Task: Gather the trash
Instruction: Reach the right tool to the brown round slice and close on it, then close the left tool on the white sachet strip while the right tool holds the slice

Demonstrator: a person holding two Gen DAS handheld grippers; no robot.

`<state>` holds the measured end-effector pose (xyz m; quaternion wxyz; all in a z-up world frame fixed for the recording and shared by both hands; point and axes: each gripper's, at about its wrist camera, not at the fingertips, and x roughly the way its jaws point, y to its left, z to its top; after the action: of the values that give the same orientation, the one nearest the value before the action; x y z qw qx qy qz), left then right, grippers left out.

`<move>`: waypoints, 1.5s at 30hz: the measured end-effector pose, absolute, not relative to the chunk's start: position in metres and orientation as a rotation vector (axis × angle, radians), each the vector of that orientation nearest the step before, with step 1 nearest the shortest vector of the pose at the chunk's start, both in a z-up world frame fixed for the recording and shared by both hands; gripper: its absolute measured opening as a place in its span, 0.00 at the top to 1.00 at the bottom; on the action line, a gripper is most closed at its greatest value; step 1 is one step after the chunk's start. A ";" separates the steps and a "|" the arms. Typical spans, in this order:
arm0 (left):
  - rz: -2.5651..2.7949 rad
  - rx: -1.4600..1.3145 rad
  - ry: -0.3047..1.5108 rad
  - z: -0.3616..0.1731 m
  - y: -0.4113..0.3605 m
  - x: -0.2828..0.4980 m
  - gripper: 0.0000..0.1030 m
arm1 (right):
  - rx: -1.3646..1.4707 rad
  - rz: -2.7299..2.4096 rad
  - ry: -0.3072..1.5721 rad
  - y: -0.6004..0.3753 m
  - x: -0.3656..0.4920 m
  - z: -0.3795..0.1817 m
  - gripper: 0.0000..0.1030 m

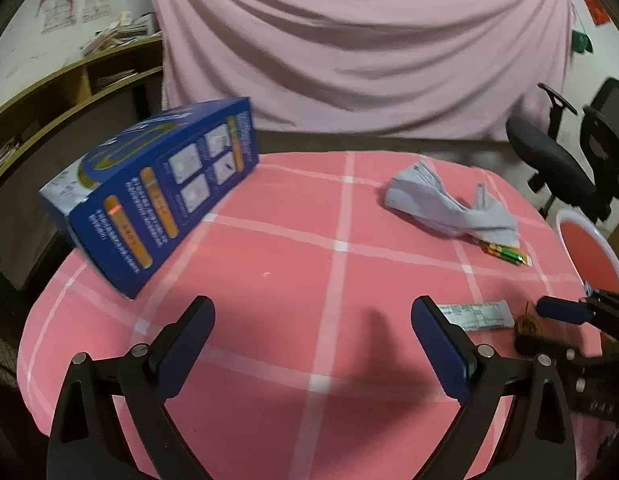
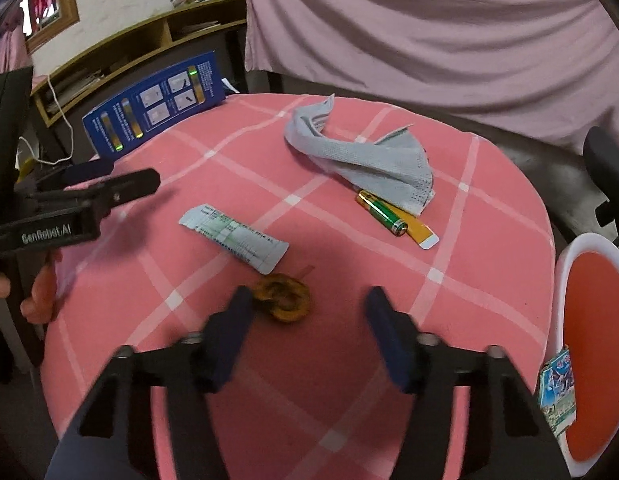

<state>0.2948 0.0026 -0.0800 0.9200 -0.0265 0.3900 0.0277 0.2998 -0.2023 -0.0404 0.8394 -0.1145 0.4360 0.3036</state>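
On the pink checked table lie a brown curled peel (image 2: 284, 297), a flat white tube (image 2: 234, 237), a green battery in a card pack (image 2: 393, 219) and a grey cloth (image 2: 361, 156). My right gripper (image 2: 309, 308) is open just above the table, its left finger beside the peel. My left gripper (image 1: 313, 316) is open and empty over the table's middle; it also shows in the right wrist view (image 2: 109, 178). The tube (image 1: 475, 315), the peel (image 1: 527, 330) and the cloth (image 1: 449, 200) show in the left wrist view.
A blue carton (image 1: 149, 196) lies at the table's far left edge. A red bin with a white rim (image 2: 589, 352) stands right of the table, with a small printed packet (image 2: 559, 392) at its rim. An office chair (image 1: 569, 152) is behind it.
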 end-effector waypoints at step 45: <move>-0.418 0.194 0.955 -0.090 -0.108 0.312 0.98 | -0.110 0.602 0.863 -0.261 0.297 -0.041 0.74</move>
<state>0.3122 -0.1076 -0.0898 0.8626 0.0925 0.4556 -0.1993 0.2972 -0.2611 -0.0411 0.8634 -0.0526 0.4115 0.2873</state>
